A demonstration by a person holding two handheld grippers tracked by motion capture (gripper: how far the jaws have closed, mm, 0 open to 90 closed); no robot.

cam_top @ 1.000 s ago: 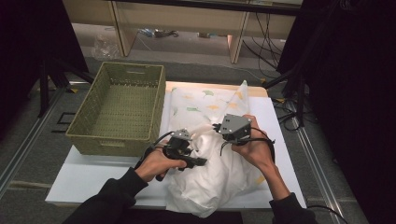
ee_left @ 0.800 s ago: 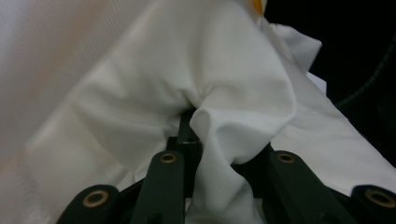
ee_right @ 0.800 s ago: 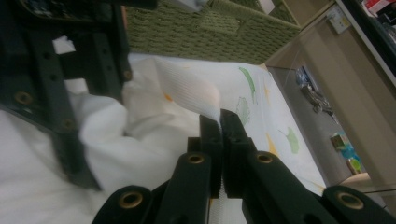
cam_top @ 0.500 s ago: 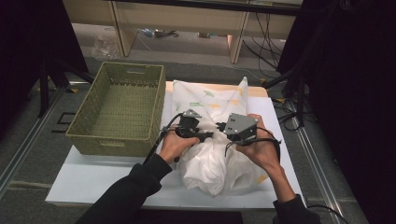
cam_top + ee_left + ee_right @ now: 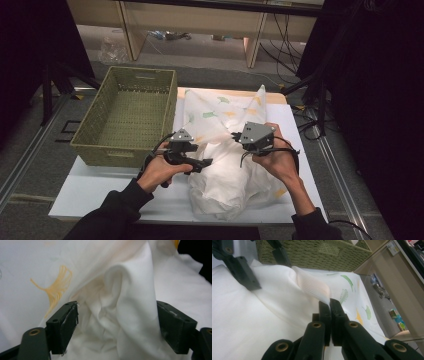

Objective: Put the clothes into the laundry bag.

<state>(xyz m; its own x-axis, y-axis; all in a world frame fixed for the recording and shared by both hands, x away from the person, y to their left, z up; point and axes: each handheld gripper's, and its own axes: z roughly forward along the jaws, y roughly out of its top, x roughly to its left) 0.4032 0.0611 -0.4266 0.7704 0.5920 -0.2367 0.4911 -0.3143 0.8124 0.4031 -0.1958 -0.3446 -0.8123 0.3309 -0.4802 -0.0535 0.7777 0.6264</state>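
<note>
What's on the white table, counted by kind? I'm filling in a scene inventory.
Green wicker basket: 1
White cloth with a leaf print: 1
Hand-held grippers: 2, the left gripper open around a cloth fold, the right gripper shut on a cloth edge
Total: 4

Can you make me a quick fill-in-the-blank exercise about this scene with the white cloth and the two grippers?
1. The right gripper is shut on a fold of the ____ cloth.
2. The left gripper has just been opening; its jaws now stand ____ around a ridge of cloth.
3. The woven basket at the left of the table is ____ inside.

Missing words: white; open; empty
</note>
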